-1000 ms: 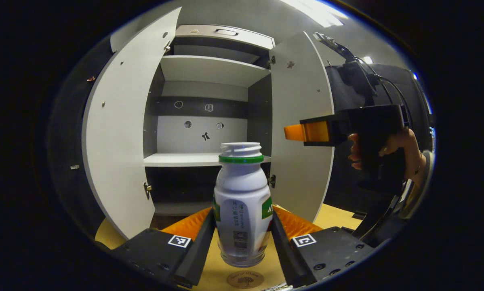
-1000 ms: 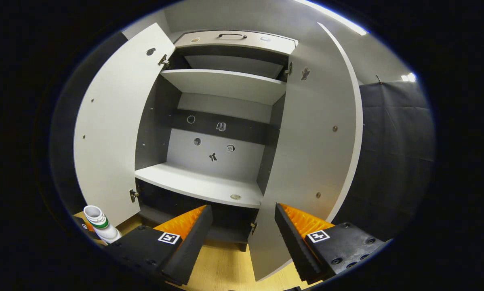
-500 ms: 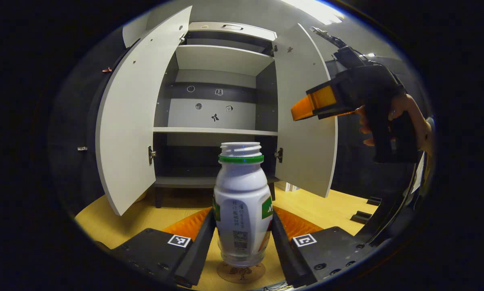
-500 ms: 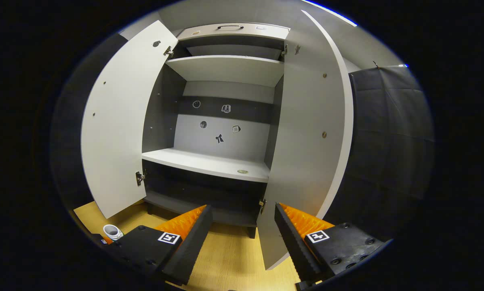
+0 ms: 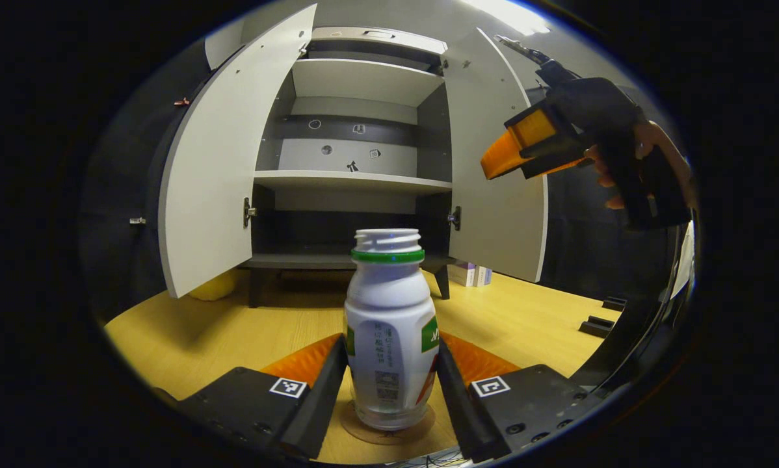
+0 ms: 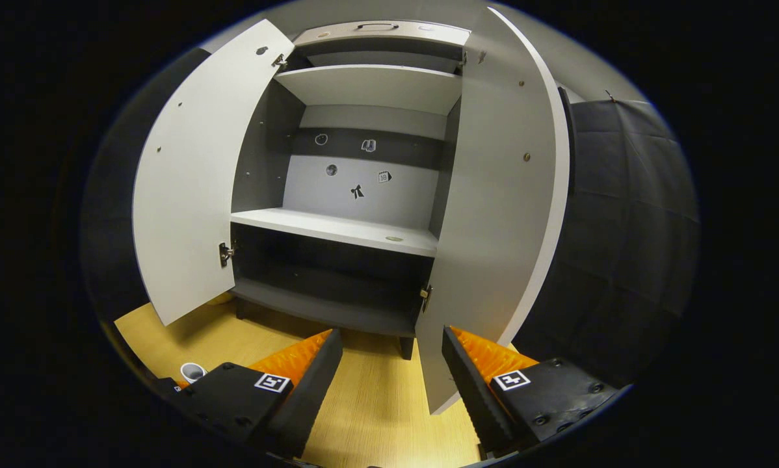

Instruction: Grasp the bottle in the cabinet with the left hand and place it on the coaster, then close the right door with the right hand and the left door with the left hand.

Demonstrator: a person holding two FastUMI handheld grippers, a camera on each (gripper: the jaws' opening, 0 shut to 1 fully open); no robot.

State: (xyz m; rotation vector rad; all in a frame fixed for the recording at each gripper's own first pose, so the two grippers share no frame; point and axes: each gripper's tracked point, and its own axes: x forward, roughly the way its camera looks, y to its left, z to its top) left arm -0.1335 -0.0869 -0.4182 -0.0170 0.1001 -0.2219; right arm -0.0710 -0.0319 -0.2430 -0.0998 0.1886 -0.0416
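A: Where is the bottle (image 5: 388, 338) at this moment?

B: I have it between the two fingers of the left hand-held gripper (image 5: 389, 383), both pressing on its sides, low on the body. It stands upright and its base seems to sit on the coaster (image 5: 387, 426), the round brown disc on the bench (image 5: 188, 338) in front of the cabinet (image 6: 363, 84). I cannot tell for sure whether the base is fully down or just above it — the fingers hide the edges.

A: Why do you hold it so low?

B: I think a low grip keeps the bottle from tipping when it is set down, and the open neck with the green ring stays free. It also lets me see the coaster under it.

A: And the right hand-held gripper (image 6: 389, 370)?

B: Its fingers are apart and hold nothing. In the left gripper view I see it up at the right, held by a hand (image 5: 649, 169), close beside the right door (image 6: 500, 214). In its own view the door's edge stands just ahead of the fingers. I judge it is placed there to be ready for pushing that door.

A: So the doors?

B: Both are wide open — the left door (image 6: 188, 175) too. The shelves look empty. Next I would release the bottle, if it really rests on the coaster, and draw the left fingers back without knocking it.
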